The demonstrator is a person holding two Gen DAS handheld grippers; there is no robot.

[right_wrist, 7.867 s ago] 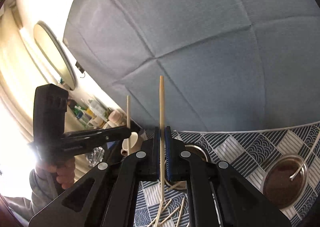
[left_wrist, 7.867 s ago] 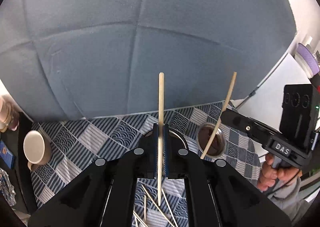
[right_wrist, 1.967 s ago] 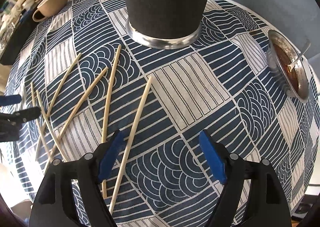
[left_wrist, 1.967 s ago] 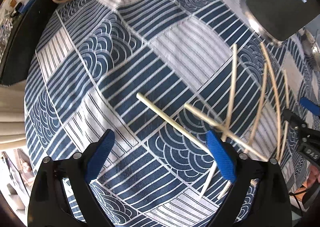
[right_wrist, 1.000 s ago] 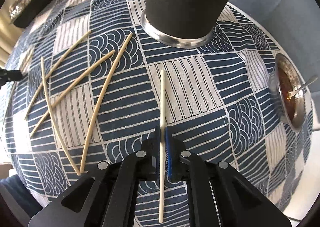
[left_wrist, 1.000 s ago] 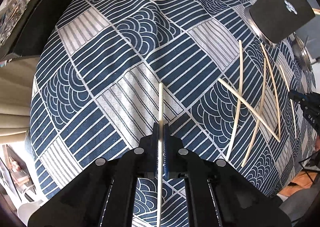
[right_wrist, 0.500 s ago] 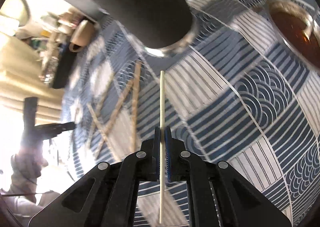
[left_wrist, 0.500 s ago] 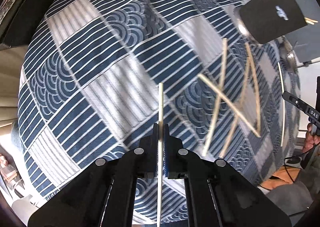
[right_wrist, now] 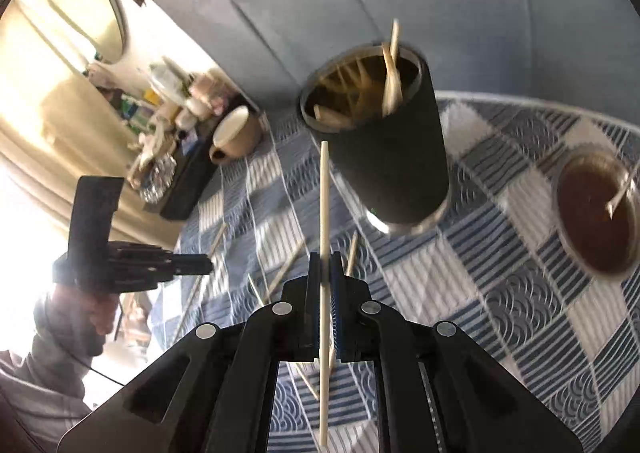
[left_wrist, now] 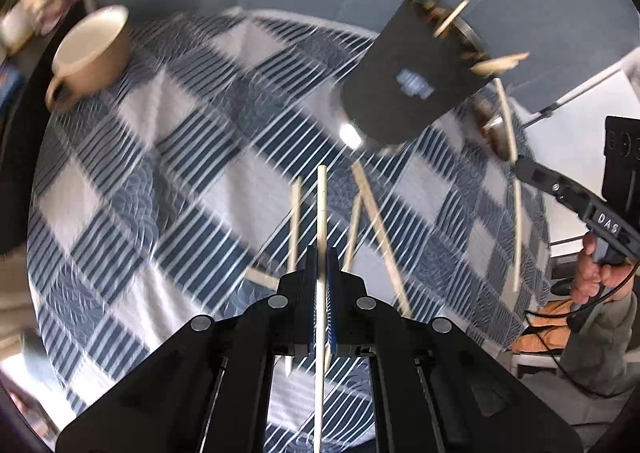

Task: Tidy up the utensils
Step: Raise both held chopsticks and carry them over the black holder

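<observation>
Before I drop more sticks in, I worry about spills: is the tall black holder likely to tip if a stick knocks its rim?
The black holder is tall and narrow, so a sideways knock near the rim could probably rock it. Its metal base and the sticks already inside likely add some steadiness. The patterned cloth beneath may grip it somewhat.

The tall black cylindrical holder [right_wrist: 384, 141], its mouth crowded with wooden sticks [right_wrist: 390, 73], stands amid loose pale chopsticks [left_wrist: 378, 229] on the blue-and-white patterned cloth [left_wrist: 152, 189], flanked by a beige mug [right_wrist: 236, 135] and a metal bowl of brown sauce [right_wrist: 596, 213].

blur: tablecloth [left_wrist: 168, 189] pattern | cut off: bowl [right_wrist: 592, 213] right edge
</observation>
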